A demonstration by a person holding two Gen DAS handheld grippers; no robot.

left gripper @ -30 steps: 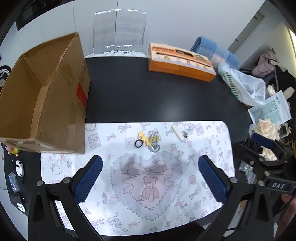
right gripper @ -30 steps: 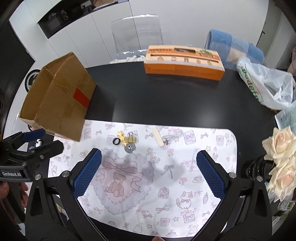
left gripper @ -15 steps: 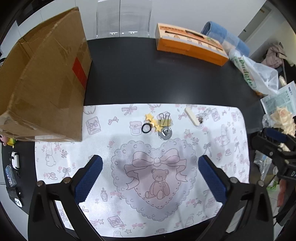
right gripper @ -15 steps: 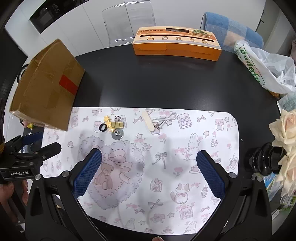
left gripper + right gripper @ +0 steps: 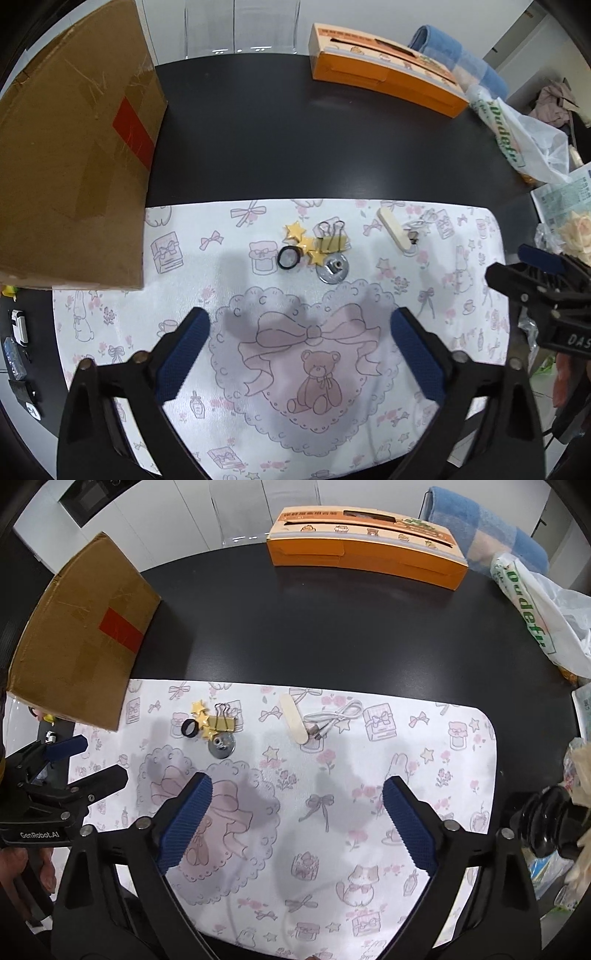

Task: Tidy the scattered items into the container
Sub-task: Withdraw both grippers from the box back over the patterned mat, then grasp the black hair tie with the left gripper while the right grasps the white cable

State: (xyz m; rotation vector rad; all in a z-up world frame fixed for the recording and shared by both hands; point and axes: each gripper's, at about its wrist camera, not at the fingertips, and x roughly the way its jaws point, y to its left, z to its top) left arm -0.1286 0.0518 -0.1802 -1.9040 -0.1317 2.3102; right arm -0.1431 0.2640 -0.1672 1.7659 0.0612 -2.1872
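Note:
Small items lie in a cluster on the patterned mat: a black ring, yellow stars, a gold binder clip, a metal washer, a wooden stick and a white cable. The open cardboard box stands at the mat's left edge. My left gripper hovers over the bear print, short of the cluster. My right gripper hangs over the mat below the stick. The jaws of both are closing from wide, with nothing between them.
An orange tissue box, a blue towel and a plastic bag sit along the black table's far and right sides. Cream roses and papers crowd the right edge. Small gadgets lie left of the mat.
Both grippers have sunk toward the mat, so the items look larger and closer. Both pairs of jaws have narrowed slightly. The items and the box have stayed put.

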